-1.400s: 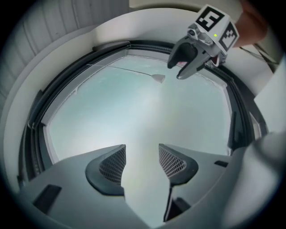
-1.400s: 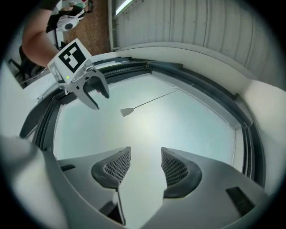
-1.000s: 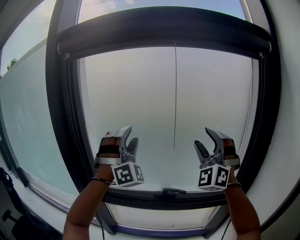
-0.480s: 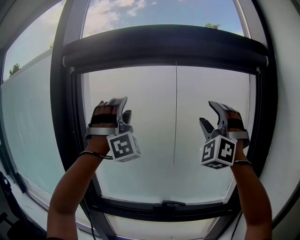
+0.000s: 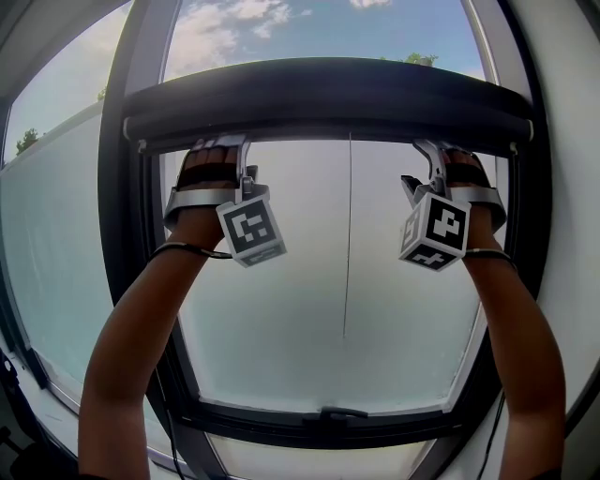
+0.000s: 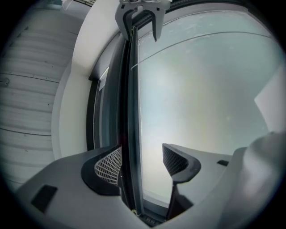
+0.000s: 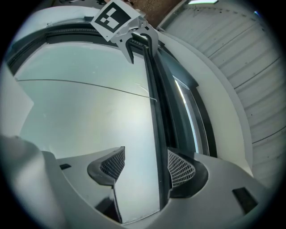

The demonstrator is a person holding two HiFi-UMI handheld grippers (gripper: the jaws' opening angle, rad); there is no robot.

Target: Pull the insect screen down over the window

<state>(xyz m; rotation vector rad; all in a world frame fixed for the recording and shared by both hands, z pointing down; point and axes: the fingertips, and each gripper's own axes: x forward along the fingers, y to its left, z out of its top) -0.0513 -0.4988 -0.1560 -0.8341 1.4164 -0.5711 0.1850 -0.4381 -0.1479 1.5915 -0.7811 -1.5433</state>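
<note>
Opening just now astride screen bar — left gripper, right gripper

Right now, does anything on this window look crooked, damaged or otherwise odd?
Nothing stands out. The dark screen bar spans the window frame evenly, end to end, and the glass looks unbroken. The only mark is a thin dark line hanging straight down from the bar's middle, probably a pull cord.

Blue sky with white clouds up top; treetop upper right; white wall at right; ribbed pale panelling beside it
</note>
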